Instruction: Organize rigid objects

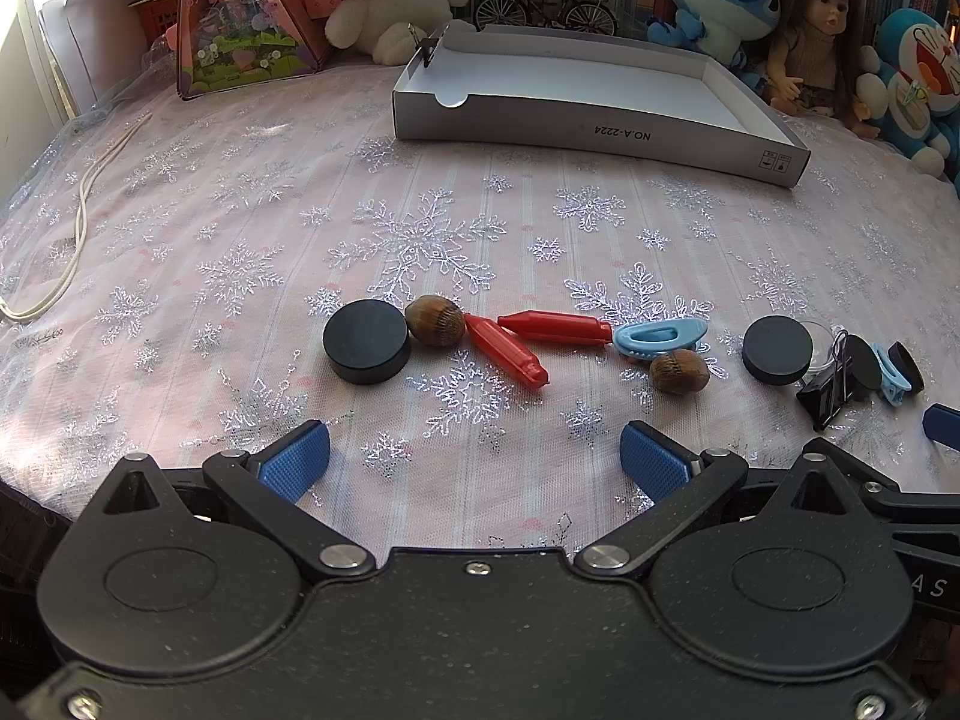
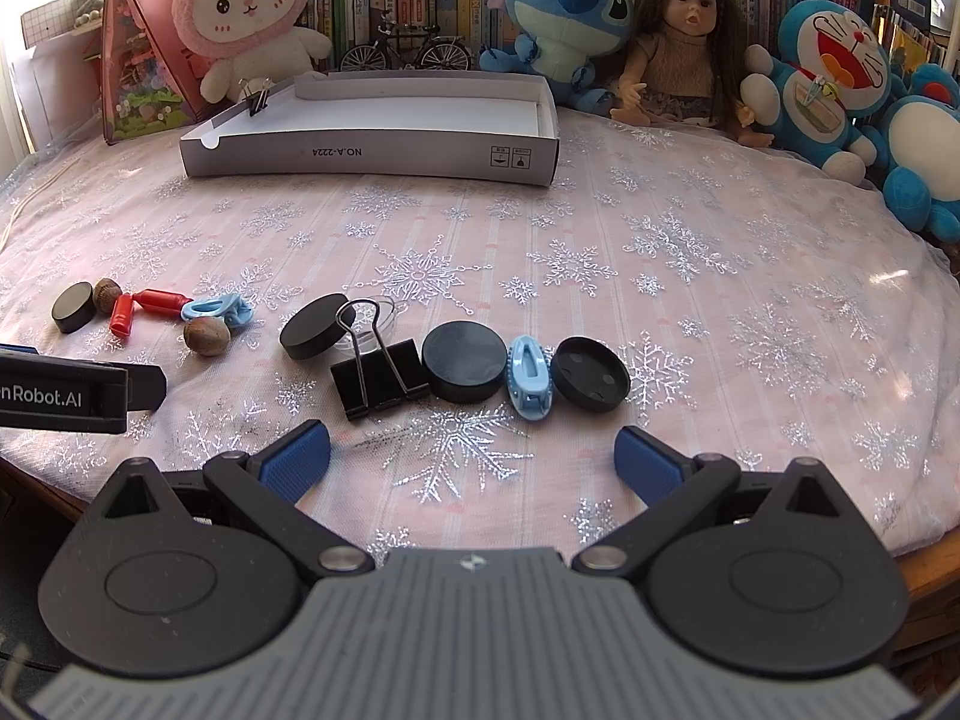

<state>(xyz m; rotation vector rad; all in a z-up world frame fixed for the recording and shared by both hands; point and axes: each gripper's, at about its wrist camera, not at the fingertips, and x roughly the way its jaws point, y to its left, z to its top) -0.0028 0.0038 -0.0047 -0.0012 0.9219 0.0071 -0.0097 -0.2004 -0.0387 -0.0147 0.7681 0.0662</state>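
Note:
Small objects lie in a row on the snowflake cloth. In the left wrist view: a black puck (image 1: pixel 366 341), a brown nut (image 1: pixel 434 320), two red clips (image 1: pixel 507 350), a blue hair clip (image 1: pixel 657 338), a second nut (image 1: pixel 679 371). My left gripper (image 1: pixel 474 459) is open and empty, just in front of them. In the right wrist view: a black binder clip (image 2: pixel 379 375), a black puck (image 2: pixel 463 369), a blue hair clip (image 2: pixel 528 377), a black cap (image 2: pixel 590 374). My right gripper (image 2: pixel 472 459) is open and empty, just short of them.
A shallow white box (image 1: pixel 600 97) (image 2: pixel 372 126) stands at the back with a small binder clip (image 2: pixel 258 101) on its rim. Plush toys and a doll (image 2: pixel 678 42) line the back edge. A white cord (image 1: pixel 84 210) lies at far left. The left gripper's body (image 2: pixel 66 396) shows at left.

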